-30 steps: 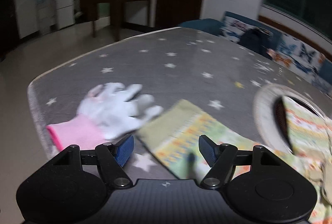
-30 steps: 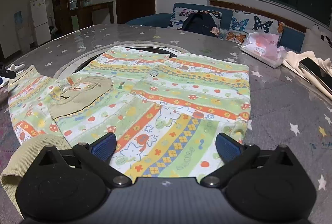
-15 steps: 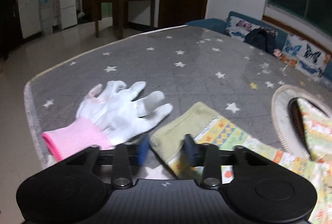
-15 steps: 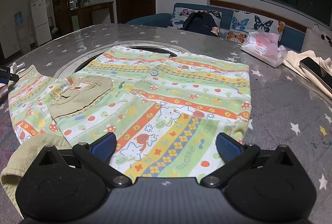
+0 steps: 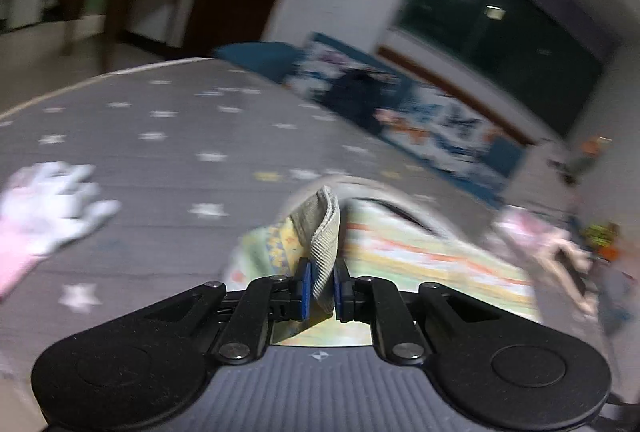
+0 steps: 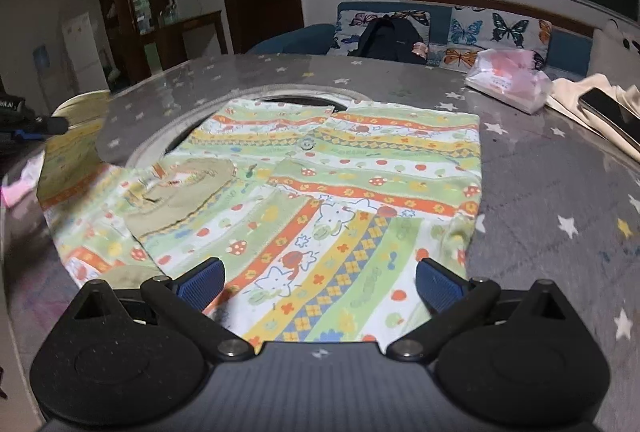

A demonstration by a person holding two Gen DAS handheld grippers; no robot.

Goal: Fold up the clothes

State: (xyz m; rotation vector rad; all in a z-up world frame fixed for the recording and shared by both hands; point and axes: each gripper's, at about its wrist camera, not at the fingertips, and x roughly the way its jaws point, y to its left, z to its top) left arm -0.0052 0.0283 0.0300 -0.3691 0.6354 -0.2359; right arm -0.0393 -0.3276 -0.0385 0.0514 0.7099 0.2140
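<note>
Patterned garment (image 6: 340, 191) spread flat on the starred tabletop (image 6: 540, 183): left gripper (image 5: 320, 288), jaws clenched on the ribbed sleeve cuff (image 5: 324, 244), lifts it; right gripper (image 6: 318, 282), jaws released, hovers over the hem; soft, light cloth, best pinched at edges.

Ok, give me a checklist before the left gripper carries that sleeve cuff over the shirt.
1. Left gripper shut on the ribbed sleeve cuff: ok.
2. Cuff lifted off the star-print table: ok.
3. Patterned shirt lying flat with its body spread out: ok.
4. Right gripper open and holding nothing: ok.
5. White glove apart from the sleeve: ok.
6. How deep the cuff sits between the pads: cannot tell.
</note>
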